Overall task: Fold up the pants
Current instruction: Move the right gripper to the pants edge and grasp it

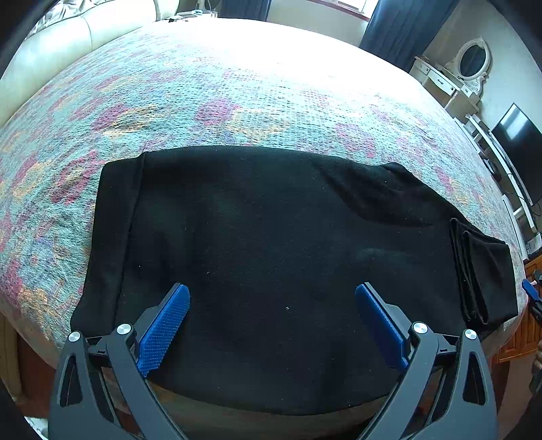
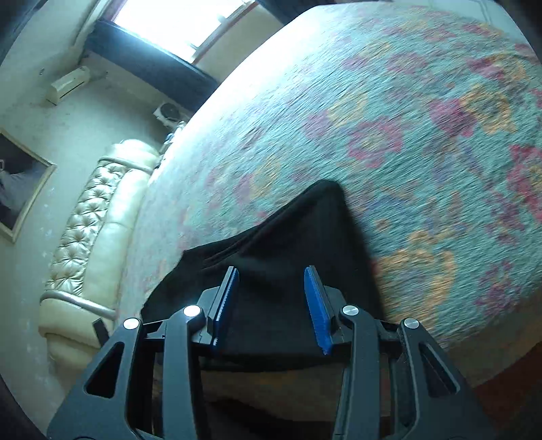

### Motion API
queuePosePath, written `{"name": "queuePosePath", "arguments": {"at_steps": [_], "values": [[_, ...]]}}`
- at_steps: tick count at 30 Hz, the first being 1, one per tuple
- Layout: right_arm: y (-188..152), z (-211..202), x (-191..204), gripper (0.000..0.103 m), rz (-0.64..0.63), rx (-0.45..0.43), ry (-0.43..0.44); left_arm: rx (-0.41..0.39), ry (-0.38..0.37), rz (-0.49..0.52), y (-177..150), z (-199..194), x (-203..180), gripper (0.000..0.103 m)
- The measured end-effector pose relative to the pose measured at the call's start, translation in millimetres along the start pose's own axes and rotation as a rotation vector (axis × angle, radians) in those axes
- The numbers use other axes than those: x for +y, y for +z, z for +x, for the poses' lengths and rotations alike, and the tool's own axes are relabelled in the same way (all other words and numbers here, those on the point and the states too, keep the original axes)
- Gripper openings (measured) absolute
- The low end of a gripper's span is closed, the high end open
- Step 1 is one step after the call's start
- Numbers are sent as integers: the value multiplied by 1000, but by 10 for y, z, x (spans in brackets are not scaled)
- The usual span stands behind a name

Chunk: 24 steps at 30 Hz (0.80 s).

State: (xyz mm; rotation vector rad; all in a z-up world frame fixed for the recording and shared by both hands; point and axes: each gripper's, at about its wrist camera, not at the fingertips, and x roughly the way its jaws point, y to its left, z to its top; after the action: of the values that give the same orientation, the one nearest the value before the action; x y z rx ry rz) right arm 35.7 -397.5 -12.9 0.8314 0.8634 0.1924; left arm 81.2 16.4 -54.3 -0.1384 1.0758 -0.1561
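A pair of black fleece pants (image 1: 271,257) is seen lying folded on a bed covered with a woven bedspread in teal, pink and orange (image 1: 237,98). The pants are spread flat near the bed's near edge, and part of the cloth hangs slightly over that edge. At the left end a band of the fabric is turned over as a strip, and at the right end a thicker stack of folded layers (image 1: 481,274) is shown.

The left gripper (image 1: 272,325) is held above the middle of the pants, pointed steeply down. Its jaws are spread wide, and the blue textured pads (image 1: 164,330) are seen well apart; nothing is clamped between them.

The right gripper (image 2: 271,304) is seen over one end of the pants (image 2: 288,237), where a corner of the black cloth rises to a point on the bedspread (image 2: 406,135). Its jaws are parted, and black cloth is seen behind the gap; the pads are not pressed on it. The right wrist view is smeared by motion blur.

A cream tufted leather headboard (image 2: 98,216) is shown beside the bed, and dark blue curtains (image 1: 393,30) hang by a bright window. A white dresser with an oval mirror (image 1: 471,61) and a dark screen (image 1: 521,142) stand along the far wall.
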Motion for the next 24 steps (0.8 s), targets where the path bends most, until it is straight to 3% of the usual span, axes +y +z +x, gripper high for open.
{"name": "queuePosePath", "arguments": {"at_steps": [3,6,10,12,16,18,22,24], "values": [[-253,557,272,30,27,159,153,-2,1,-7,-3,-10,28,97],[-478,986,471,29,31,278,220,-3,1,-22,21,0,64,97],[-713,1281,700,29,2,367,220,-1,6,-29,44,15,98,97],[-770,1404,773,29,-28,387,180,0,6,-28,45,16,107,97],[-799,1557,697,20,4,402,168,-2,11,-21,63,17,128,97],[-793,1521,728,25,-1,397,174,-7,6,-23,76,-3,153,97],[-778,1416,888,52,-49,352,186,-21,-60,-55,128,-99,290,97],[-781,1377,945,53,-86,337,174,-38,-111,-84,180,-180,433,97]]}}
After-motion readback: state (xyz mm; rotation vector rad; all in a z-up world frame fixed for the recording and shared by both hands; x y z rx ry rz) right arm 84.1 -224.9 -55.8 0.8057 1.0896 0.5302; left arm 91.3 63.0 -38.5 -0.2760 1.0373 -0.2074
